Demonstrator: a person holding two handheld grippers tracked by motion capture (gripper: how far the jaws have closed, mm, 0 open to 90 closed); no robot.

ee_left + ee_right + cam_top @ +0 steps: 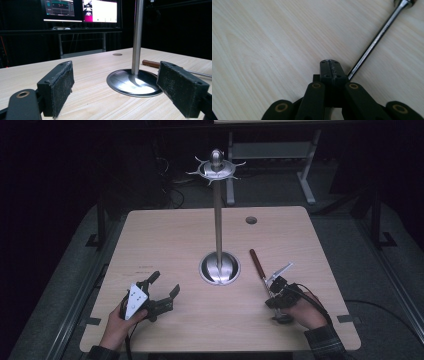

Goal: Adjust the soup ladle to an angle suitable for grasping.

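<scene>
the right gripper (331, 65) is clenched on a wood-handled utensil's (258, 264) steel shank, while the left gripper (161, 286) gapes released beside the stand's base (220, 268).

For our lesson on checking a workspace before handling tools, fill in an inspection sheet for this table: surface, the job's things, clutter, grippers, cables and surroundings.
Surface: pale wooden table, with a round hole near the far edge.
Job's things: a long tool with a brown handle and metal shaft lies flat, right of the metal stand; the stand is upright on a round base, with a hooked disc on top.
Clutter: nothing seen.
Grippers: left gripper open, empty, facing the stand's base; right gripper shut, nothing between its pads, beside the tool's shaft.
Cables: a black cable trails over the right hand.
Surroundings: dark room; lit monitors on a desk beyond the table.
</scene>
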